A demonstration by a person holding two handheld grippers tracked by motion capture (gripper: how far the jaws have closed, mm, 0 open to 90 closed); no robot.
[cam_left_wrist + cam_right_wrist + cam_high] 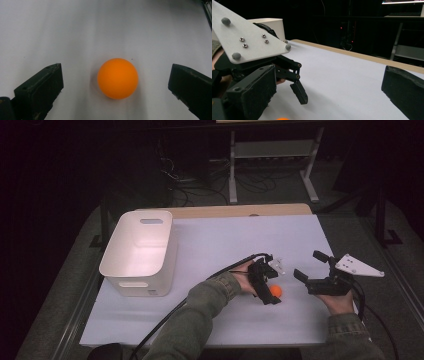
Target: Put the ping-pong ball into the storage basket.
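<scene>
Orange ball [117,78]; white bin [139,251]; black hand-held gripper [268,292]; white table [225,240].

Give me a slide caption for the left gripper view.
Open left gripper straddling an orange ball on the white table.

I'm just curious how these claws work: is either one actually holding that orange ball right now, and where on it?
Nothing is held. The left gripper is open around the orange ball, jaws clear of both sides. The right gripper is open too.

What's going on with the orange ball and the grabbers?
Left gripper open, jaws either side of the ball, not touching. Right gripper open, off to the side. Ball on the table. Nothing blocking.
</scene>
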